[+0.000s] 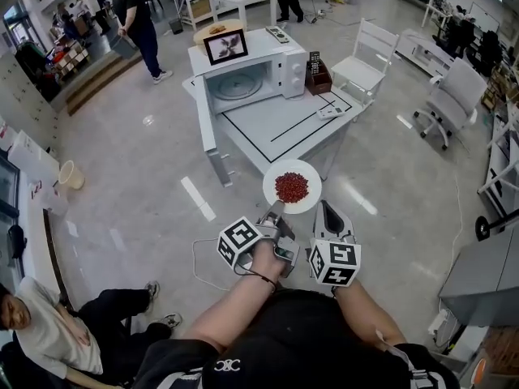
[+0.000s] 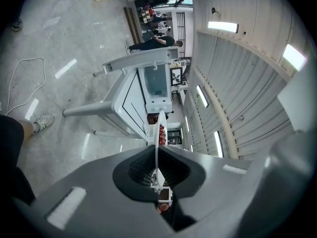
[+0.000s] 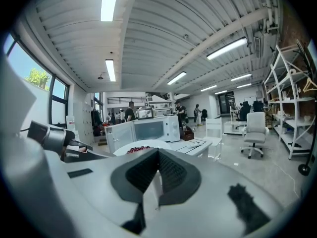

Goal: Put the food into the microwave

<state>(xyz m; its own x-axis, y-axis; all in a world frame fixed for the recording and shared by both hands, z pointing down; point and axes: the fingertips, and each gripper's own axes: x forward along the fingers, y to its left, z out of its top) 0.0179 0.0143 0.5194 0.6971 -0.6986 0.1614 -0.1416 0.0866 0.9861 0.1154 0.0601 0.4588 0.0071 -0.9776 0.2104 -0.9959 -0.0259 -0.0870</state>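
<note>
A white plate (image 1: 273, 191) carries a heap of red food (image 1: 291, 186) above the floor, short of the table. My left gripper (image 1: 274, 214) is shut on the plate's near rim, and its own view shows the plate (image 2: 157, 133) edge-on between the pads with the food (image 2: 161, 134) beyond. My right gripper (image 1: 325, 208) hangs by the plate's right edge with its jaws shut and nothing between them; the plate (image 3: 148, 145) lies just past its tips (image 3: 157, 153). The white microwave (image 1: 243, 75) stands on the table with its door (image 1: 207, 116) swung open.
The white table (image 1: 284, 128) has black tape lines, a remote and a brown box (image 1: 318, 75). A framed picture (image 1: 225, 45) sits on the microwave. A white chair (image 1: 365, 59) and an office chair (image 1: 450, 96) stand to the right. One person sits low left (image 1: 40, 331); another stands behind (image 1: 138, 23).
</note>
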